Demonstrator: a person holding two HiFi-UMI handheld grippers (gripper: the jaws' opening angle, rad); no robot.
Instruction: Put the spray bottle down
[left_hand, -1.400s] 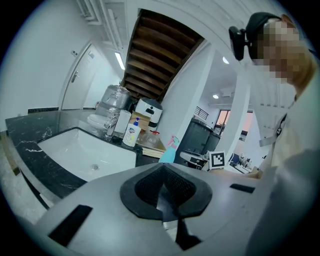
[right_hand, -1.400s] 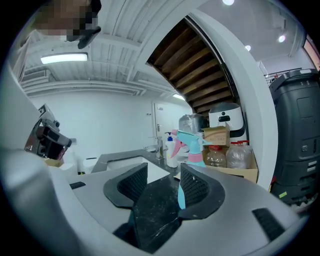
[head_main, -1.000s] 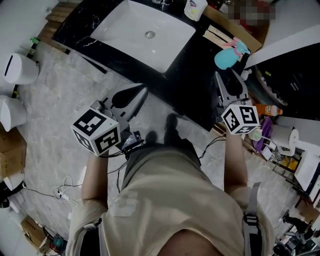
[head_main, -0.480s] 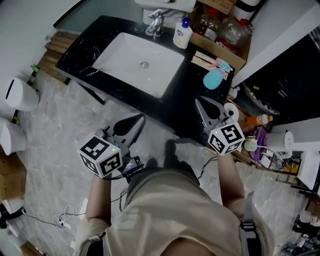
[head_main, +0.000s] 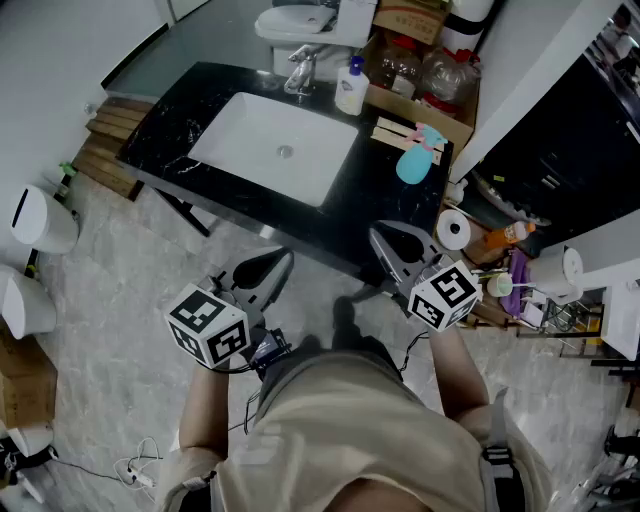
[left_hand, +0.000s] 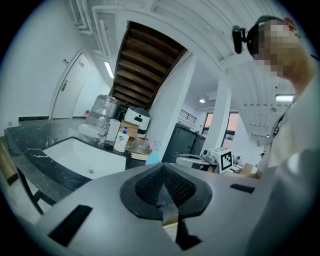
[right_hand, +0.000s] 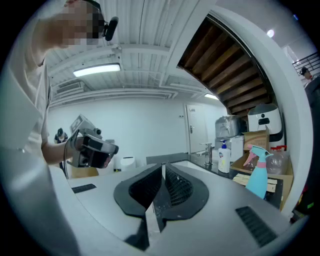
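Observation:
The teal spray bottle (head_main: 413, 162) with a pink trigger stands upright on the black counter (head_main: 385, 195), right of the sink, free of both grippers. It also shows in the left gripper view as the spray bottle (left_hand: 153, 152) and in the right gripper view as the spray bottle (right_hand: 258, 172). My right gripper (head_main: 380, 237) hangs off the counter's near edge, well short of the bottle, its jaws shut and empty (right_hand: 161, 187). My left gripper (head_main: 283, 260) is lower left, over the floor, jaws together with nothing in them (left_hand: 162, 192).
A white sink basin (head_main: 275, 150) with a faucet (head_main: 300, 68) fills the counter's middle. A soap bottle (head_main: 350, 88), a cardboard box (head_main: 420, 110) of bottles and wooden sticks (head_main: 397, 135) stand behind. A paper roll (head_main: 453, 232) and clutter lie right; white bins (head_main: 40, 218) left.
My right gripper has drawn back from the spray bottle toward the person and its jaws have gone from spread to shut. The bottle stays standing on the counter. The left gripper shifted slightly.

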